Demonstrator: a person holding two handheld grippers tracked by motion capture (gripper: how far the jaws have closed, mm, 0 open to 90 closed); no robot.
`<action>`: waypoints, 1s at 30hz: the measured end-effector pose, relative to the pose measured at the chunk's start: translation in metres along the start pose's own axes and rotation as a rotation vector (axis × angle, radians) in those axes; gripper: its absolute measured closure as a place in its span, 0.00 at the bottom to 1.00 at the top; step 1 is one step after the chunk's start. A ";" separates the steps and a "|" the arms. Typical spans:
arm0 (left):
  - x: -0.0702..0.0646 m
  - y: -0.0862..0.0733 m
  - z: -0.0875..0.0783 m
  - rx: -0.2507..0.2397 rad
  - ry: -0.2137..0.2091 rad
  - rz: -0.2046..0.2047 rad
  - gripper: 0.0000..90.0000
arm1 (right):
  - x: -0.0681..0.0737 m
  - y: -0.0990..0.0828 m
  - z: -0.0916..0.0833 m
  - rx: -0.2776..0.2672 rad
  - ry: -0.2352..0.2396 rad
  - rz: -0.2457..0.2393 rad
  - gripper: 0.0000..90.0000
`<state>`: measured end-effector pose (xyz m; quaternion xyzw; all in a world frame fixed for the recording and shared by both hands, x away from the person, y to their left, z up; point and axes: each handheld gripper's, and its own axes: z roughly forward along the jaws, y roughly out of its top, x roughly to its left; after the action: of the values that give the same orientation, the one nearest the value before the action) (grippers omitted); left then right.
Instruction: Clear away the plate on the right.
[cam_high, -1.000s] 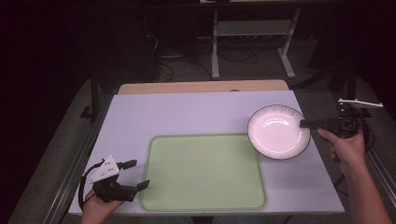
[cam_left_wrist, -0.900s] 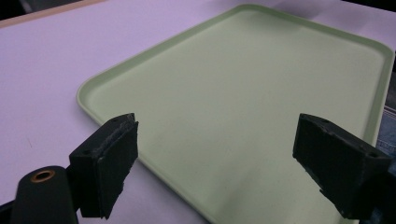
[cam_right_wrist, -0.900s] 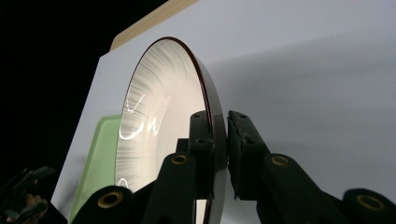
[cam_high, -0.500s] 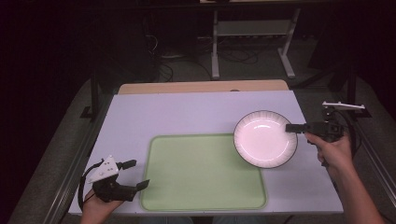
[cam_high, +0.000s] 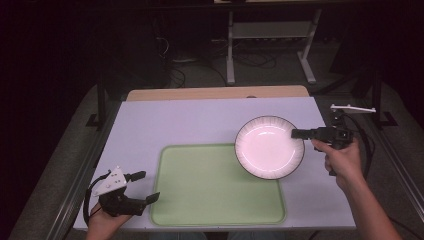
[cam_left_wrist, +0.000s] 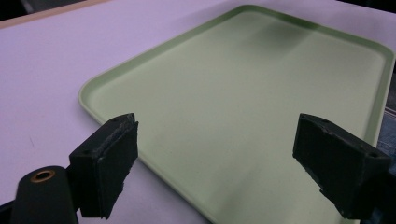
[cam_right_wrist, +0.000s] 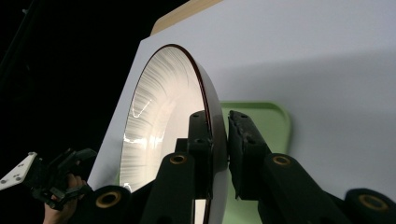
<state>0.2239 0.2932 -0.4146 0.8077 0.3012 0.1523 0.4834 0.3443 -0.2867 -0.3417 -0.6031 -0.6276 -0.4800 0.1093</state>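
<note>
A white ribbed plate (cam_high: 269, 147) with a dark rim hangs above the table, overlapping the far right corner of the green tray (cam_high: 200, 200). My right gripper (cam_high: 296, 133) is shut on the plate's right rim; the right gripper view shows the plate (cam_right_wrist: 163, 126) edge-on, its rim pinched between the two jaws of that gripper (cam_right_wrist: 219, 140). At the near left corner of the table my left gripper (cam_high: 142, 186) is held open just left of the tray. Its jaws stand wide apart over the tray's corner (cam_left_wrist: 243, 102), and nothing lies between them in the left gripper (cam_left_wrist: 219, 158) view.
The pale lilac table top (cam_high: 175, 120) has a wooden strip (cam_high: 215, 93) along its far edge. Beyond it a metal stand (cam_high: 270, 45) and cables lie on the dark floor. A cable (cam_high: 365, 135) trails from the right gripper off the table's right edge.
The right gripper has carried the plate leftward, from beside the tray's far right corner to over it. The left gripper has stayed where it was.
</note>
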 end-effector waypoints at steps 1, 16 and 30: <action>0.000 0.000 0.000 -0.001 0.000 0.000 0.16 | 0.007 0.001 0.004 0.007 0.006 -0.010 0.88; 0.001 -0.001 -0.001 0.000 0.001 -0.004 0.16 | 0.048 0.006 0.050 0.062 0.053 -0.063 0.88; 0.002 -0.001 -0.001 -0.002 0.003 -0.004 0.16 | 0.065 0.002 0.085 0.087 0.095 -0.086 0.88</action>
<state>0.2242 0.2955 -0.4150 0.8064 0.3034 0.1526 0.4842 0.3676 -0.1819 -0.3380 -0.5467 -0.6673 -0.4848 0.1442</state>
